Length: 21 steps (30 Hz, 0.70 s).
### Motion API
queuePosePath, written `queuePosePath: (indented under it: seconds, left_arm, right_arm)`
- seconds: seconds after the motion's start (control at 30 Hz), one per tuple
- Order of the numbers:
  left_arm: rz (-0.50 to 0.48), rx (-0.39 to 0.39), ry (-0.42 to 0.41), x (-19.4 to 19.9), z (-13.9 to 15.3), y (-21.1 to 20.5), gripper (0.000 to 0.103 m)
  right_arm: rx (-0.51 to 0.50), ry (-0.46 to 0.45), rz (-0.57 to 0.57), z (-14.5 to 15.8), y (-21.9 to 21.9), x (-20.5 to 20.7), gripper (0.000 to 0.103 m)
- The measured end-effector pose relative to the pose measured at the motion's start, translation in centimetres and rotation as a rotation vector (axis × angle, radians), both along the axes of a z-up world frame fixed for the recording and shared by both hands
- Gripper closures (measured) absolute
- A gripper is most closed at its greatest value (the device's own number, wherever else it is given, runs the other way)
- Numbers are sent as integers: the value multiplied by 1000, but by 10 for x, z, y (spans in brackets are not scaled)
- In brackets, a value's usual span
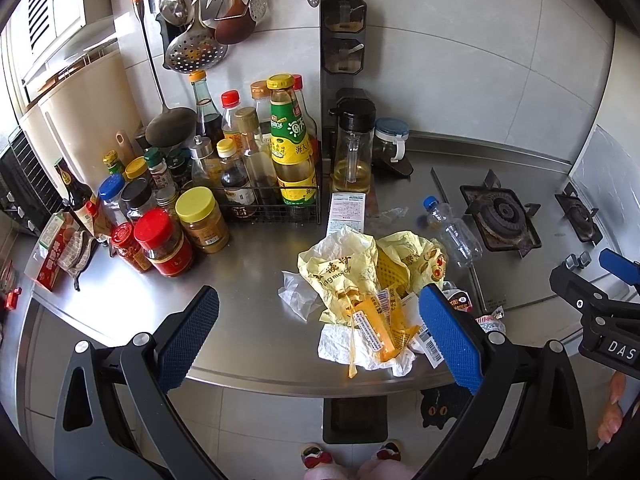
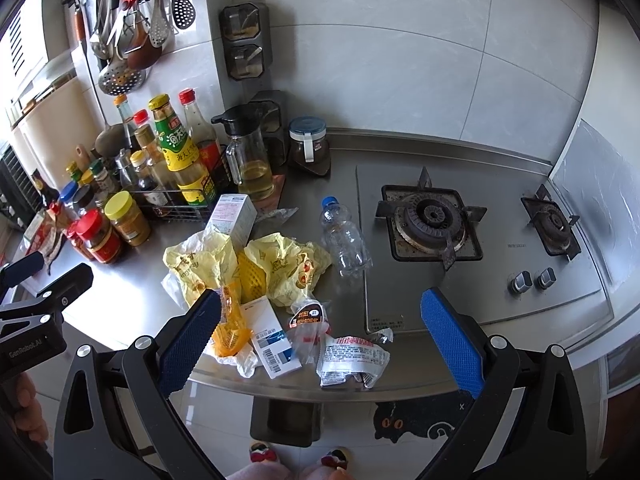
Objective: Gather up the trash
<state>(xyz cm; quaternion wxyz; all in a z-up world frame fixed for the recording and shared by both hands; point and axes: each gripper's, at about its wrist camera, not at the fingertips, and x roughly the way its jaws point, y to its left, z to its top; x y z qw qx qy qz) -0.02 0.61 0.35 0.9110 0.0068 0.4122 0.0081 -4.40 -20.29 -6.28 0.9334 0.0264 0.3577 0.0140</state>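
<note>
A heap of trash lies on the steel counter near its front edge: a crumpled yellow plastic bag (image 1: 344, 268) (image 2: 280, 264), an orange wrapper (image 1: 380, 328) (image 2: 228, 332), white tissue (image 1: 348, 350), a small white box (image 2: 272, 336), a clear printed wrapper (image 2: 352, 356) and an empty clear bottle with a blue cap (image 1: 452, 232) (image 2: 344, 240). My left gripper (image 1: 320, 328) is open and empty above the front edge, around the heap. My right gripper (image 2: 320, 336) is open and empty over the wrappers. Each gripper shows at the edge of the other's view.
Sauce bottles and jars (image 1: 192, 200) (image 2: 120, 200) crowd the back left. An oil jug (image 1: 354, 152) and a white carton (image 1: 348, 212) stand behind the heap. A gas hob (image 2: 432, 224) takes up the right. Utensils (image 1: 200, 20) hang on the wall.
</note>
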Motion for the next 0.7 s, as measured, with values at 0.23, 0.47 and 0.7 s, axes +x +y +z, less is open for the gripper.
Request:
queuePosePath:
  seconds: [0.23, 0.47, 0.7]
  left_arm:
    - [5, 4, -5, -1, 3, 1, 8]
    - [4, 2, 3, 0, -1, 1, 8]
    - [-4, 6, -1, 6, -16, 4, 8]
  right_arm:
    - [-3, -2, -2, 2, 1, 0, 3]
    - [4, 8, -9, -3, 1, 3, 3]
    - [50, 29, -30, -25, -14, 8, 3]
